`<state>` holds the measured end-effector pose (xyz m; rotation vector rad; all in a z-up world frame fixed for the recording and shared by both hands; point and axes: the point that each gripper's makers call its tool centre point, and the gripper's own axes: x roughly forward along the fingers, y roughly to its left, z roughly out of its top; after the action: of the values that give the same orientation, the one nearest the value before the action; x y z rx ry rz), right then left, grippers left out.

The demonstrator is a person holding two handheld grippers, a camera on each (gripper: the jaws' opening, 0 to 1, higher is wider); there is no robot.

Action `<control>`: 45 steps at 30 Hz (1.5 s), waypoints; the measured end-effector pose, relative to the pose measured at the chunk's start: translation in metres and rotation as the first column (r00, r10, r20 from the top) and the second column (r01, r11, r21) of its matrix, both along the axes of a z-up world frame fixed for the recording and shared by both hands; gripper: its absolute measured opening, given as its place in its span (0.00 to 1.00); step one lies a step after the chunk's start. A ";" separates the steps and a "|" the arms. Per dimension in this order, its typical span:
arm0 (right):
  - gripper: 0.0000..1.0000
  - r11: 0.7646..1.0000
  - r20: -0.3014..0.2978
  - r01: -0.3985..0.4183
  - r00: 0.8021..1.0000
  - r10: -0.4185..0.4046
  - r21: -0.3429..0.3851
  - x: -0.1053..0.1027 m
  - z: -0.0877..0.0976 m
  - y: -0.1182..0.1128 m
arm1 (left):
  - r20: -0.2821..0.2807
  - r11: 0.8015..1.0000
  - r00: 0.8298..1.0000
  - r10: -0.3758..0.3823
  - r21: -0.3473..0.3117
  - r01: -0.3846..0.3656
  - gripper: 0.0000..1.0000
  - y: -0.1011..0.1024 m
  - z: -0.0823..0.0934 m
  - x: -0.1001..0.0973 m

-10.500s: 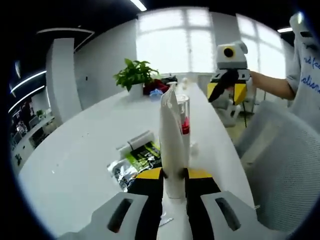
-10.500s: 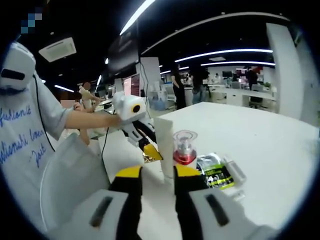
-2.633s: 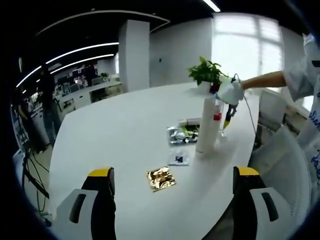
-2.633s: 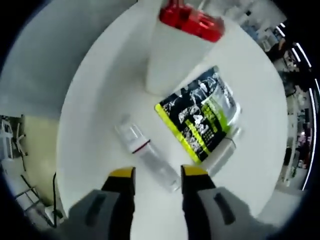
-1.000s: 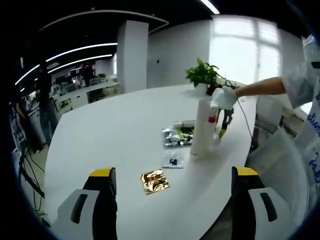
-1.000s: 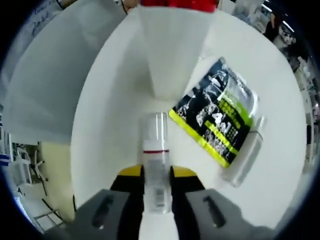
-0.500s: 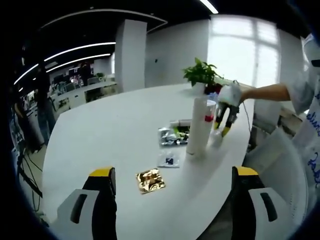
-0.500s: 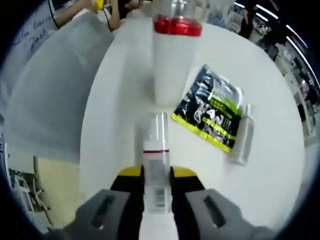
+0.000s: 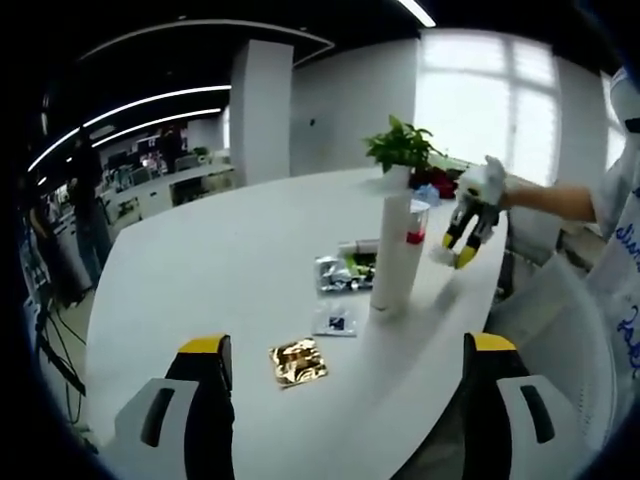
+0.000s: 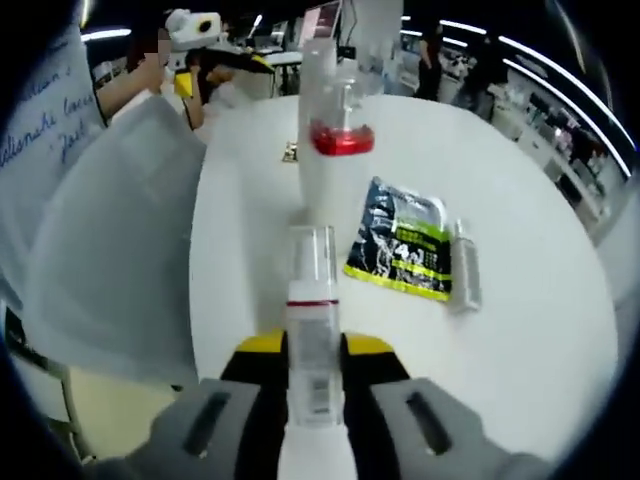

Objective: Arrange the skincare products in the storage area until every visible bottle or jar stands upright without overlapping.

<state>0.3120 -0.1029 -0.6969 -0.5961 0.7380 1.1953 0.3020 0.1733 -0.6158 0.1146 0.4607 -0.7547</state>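
**Small clear bottle lifted off the table near its edge**

The rounded white table (image 9: pixel 200 290) has broad bare surface on the side away from the person. The products sit close to the near edge, where a pale chair back (image 10: pixel 110 260) stands just beside the rim. In the left gripper view, the tall white tube with its wide end down (image 9: pixel 397 255) stands upright, with a clear pump bottle with a red collar (image 10: pixel 341 110) just behind it. In that same view, left of the tube a black-and-green foil pouch (image 9: pixel 345 272) lies flat, with a slim clear bottle lying on its side (image 10: pixel 464 262) along its far edge. Nearer the camera lie a small clear sachet (image 9: pixel 334 320) and a crinkled gold foil square (image 9: pixel 296 361), apart from each other. A green potted plant (image 9: pixel 402 150) stands at the far end of the table.

The right gripper (image 10: pixel 314 352) has its yellow-tipped jaws closed on a small clear bottle with a red band and transparent cap (image 10: pixel 312 310), which points forward between them, toward the tube. In the left gripper view, this gripper hangs in the air right of the tube, angled downward, on an outstretched arm. The bottle there is too small to make out surely.

The left gripper (image 9: pixel 345 365) is held low and level over the table's near part, its jaws spread wide with nothing between them.
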 end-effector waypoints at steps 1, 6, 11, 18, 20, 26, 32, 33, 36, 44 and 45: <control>0.19 1.000 -0.003 0.012 1.000 -0.012 0.016 -0.001 0.001 0.002 | 0.001 1.000 1.000 -0.002 0.001 0.002 0.93 -0.001 0.000 0.000; 0.19 0.989 -0.013 0.067 0.998 -0.066 0.134 -0.010 0.016 0.016 | 0.001 1.000 1.000 -0.008 0.005 0.008 0.93 -0.003 0.001 -0.003; 0.19 0.974 -0.023 0.104 0.995 -0.101 0.199 -0.016 0.026 0.025 | 0.003 1.000 1.000 -0.008 0.003 0.008 0.92 -0.004 0.001 -0.004; 0.19 0.954 -0.045 0.137 0.990 -0.130 0.265 -0.025 0.032 0.035 | 0.011 1.000 1.000 -0.017 -0.007 0.017 0.88 -0.009 0.005 -0.004; 0.19 0.951 -0.048 0.140 0.990 -0.132 0.276 -0.028 0.033 0.038 | 0.009 0.999 1.000 -0.028 -0.014 0.029 0.85 -0.012 0.006 -0.006; 0.19 0.942 -0.056 0.141 0.990 -0.130 0.304 -0.036 0.035 0.049 | 0.001 0.997 0.998 -0.067 -0.025 0.067 0.78 -0.023 0.005 -0.011; 0.19 0.934 -0.062 0.142 0.990 -0.129 0.328 -0.039 0.037 0.060 | -0.009 0.993 0.994 -0.110 -0.038 0.109 0.67 -0.036 0.005 -0.015; 0.19 0.933 -0.059 0.140 0.990 -0.128 0.331 -0.039 0.037 0.062 | -0.008 0.993 0.993 -0.116 -0.038 0.116 0.66 -0.038 0.005 -0.015; 0.19 0.929 -0.061 0.135 0.991 -0.122 0.346 -0.040 0.039 0.068 | -0.003 0.988 0.988 -0.151 -0.038 0.151 0.57 -0.046 0.006 -0.018; 0.19 0.916 -0.070 0.117 0.993 -0.098 0.384 -0.042 0.043 0.088 | -0.001 0.969 0.973 -0.230 -0.098 0.228 0.45 -0.074 0.011 -0.022; 0.19 0.915 -0.069 0.114 0.993 -0.095 0.387 -0.043 0.044 0.090 | 0.000 0.963 0.970 -0.244 -0.116 0.243 0.44 -0.079 0.013 -0.023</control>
<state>0.2694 -0.0127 -0.6531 -0.1926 0.5427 1.2182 0.2794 0.0939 -0.6032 0.0584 0.4195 -1.0228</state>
